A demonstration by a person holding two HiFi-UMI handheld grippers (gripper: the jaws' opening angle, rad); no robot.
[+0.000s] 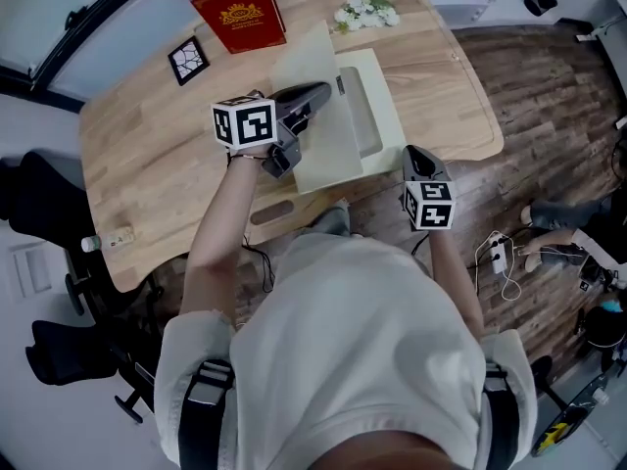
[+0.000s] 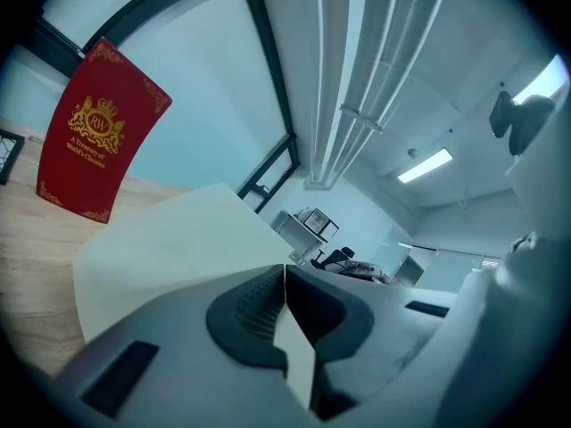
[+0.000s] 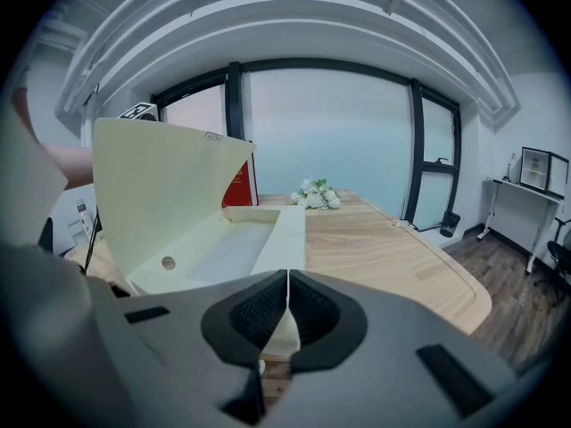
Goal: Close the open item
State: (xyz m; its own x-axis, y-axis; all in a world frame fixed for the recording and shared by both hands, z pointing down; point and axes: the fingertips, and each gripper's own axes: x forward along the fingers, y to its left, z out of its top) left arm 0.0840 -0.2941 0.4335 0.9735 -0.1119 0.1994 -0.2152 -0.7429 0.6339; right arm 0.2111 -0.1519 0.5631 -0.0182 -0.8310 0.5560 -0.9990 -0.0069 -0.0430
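A cream box [image 1: 380, 96] lies open on the wooden table [image 1: 147, 155], its thin lid [image 1: 315, 67] standing up and tilted. My left gripper [image 1: 319, 94] reaches onto the lid from the left. In the left gripper view the jaws [image 2: 285, 270] are shut, with the lid's [image 2: 178, 230] edge running in between them. My right gripper [image 1: 412, 154] hangs off the table's near edge by the box's front right corner. Its jaws [image 3: 287, 276] are shut with nothing between them, pointing at the open box [image 3: 223, 248] and raised lid [image 3: 161, 176].
A red book [image 1: 240, 10] stands at the table's far side, with white flowers [image 1: 364, 10] to its right and a small black-framed tile [image 1: 187, 61] to its left. A black chair [image 1: 39, 194] is left of the table. Cables [image 1: 500, 255] lie on the wood floor at right.
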